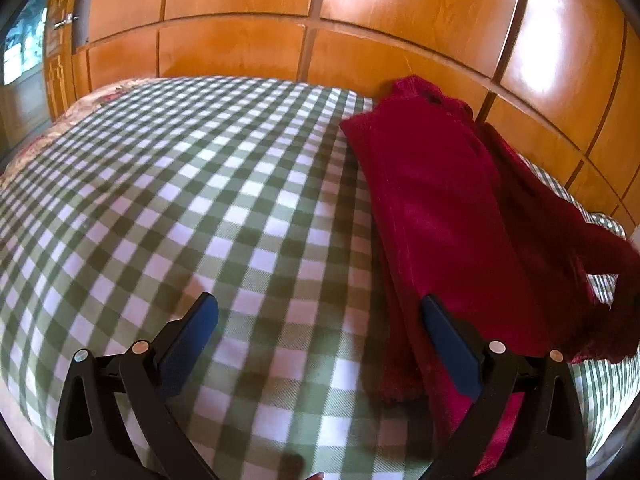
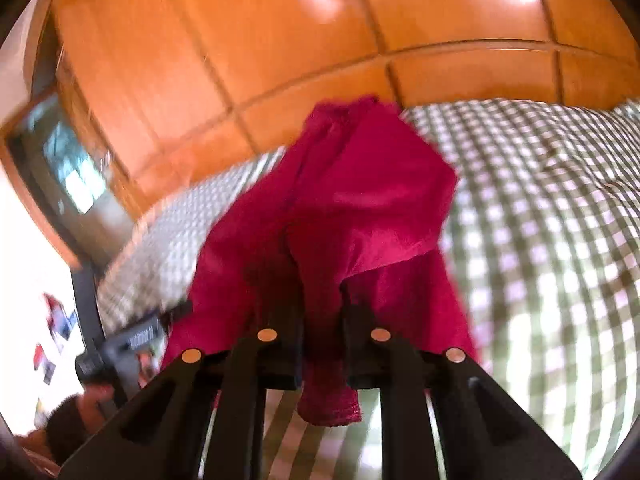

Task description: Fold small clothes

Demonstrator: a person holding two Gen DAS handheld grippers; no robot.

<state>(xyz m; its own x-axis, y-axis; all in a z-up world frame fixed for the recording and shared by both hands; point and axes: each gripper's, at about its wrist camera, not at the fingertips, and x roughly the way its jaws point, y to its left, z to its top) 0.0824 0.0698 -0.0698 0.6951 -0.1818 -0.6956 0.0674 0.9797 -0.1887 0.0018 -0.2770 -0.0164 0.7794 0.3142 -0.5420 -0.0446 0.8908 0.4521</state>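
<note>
Left gripper (image 1: 319,306): black frame with blue-faced fingers, spread wide and holding nothing; it hangs over the checked cover, its right finger (image 1: 450,354) lying over the near edge of the red cloth.
Right gripper (image 2: 320,322): black fingers drawn close together and clamped on a bunch of the red garment — a short tail of cloth hangs out below the fingers toward the camera.
Red garment (image 1: 436,200): small piece of deep red, plush-looking clothing. In the left wrist view it lies as a long strip on the right side of the bed, running from beside the gripper to the far edge by the wooden panels, with its right part raised off the cover toward the frame's right edge. In the right wrist view (image 2: 352,196) it rises from the cover up to the clamped fingers; that picture is blurred.
Bed cover (image 1: 192,208): green-and-white check, smooth, spread under the garment; a floral edge shows at its far left.
Wooden panels (image 1: 400,12): glossy orange-brown squares behind the bed — light glares on several.
Background, right wrist view: a dark frame at left, blurred beyond telling.
</note>
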